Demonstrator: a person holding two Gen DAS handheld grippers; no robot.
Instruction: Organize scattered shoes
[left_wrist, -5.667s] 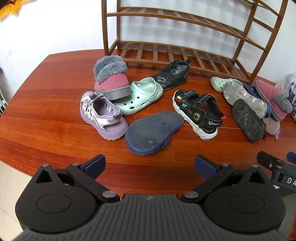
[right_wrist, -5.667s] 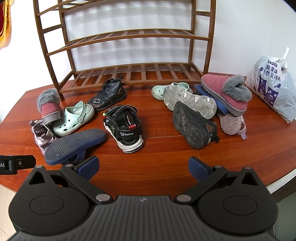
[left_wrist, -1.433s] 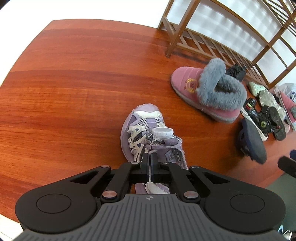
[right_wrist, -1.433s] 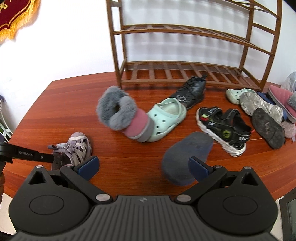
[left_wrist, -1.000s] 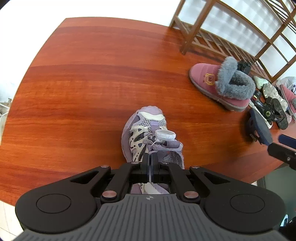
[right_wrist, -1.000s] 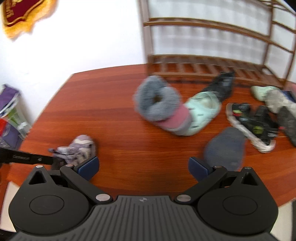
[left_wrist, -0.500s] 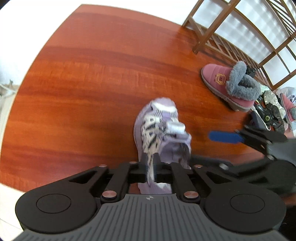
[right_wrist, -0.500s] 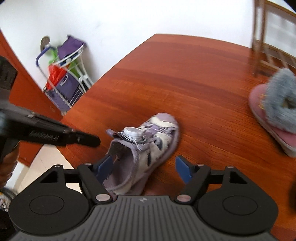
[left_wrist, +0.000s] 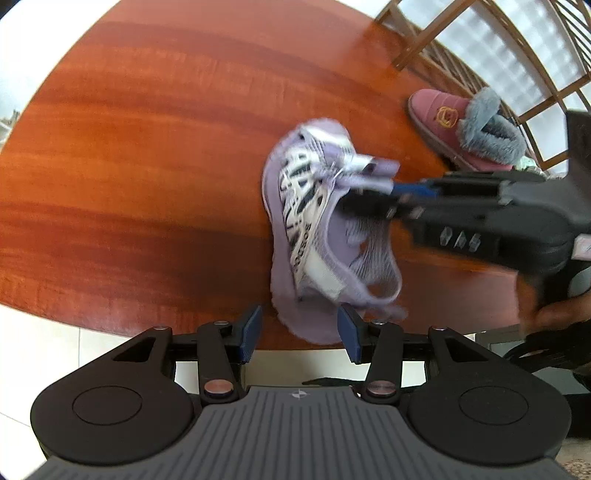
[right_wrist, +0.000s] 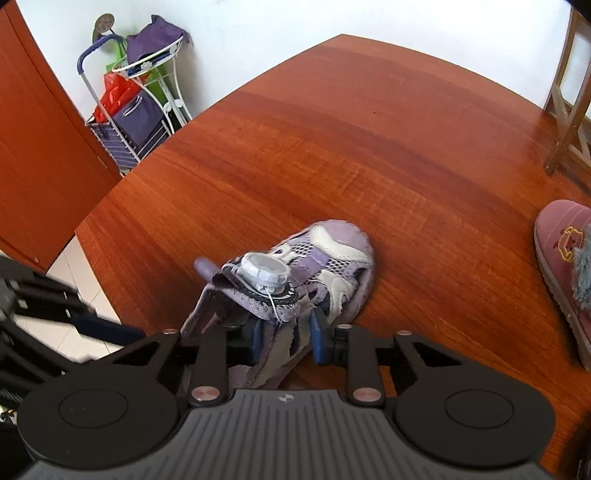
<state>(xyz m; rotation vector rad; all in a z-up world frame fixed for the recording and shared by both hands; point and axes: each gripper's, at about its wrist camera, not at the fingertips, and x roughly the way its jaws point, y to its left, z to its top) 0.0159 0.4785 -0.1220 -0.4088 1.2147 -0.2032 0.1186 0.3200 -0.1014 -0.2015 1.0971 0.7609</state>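
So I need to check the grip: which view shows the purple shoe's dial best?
The right wrist view: the dial is sharp and close, above the right gripper clamping the purple shoe. In the left wrist view it is blurred.

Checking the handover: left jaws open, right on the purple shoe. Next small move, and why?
Probably raise the right gripper slightly to test its hold. Its pads look pinched on the purple shoe upper, the left gripper is open around the heel, and the heel sits at the table edge.

There were two shoes: one purple sandal (left_wrist: 314, 221) and one pink slipper (left_wrist: 447, 122). Two grippers showed.
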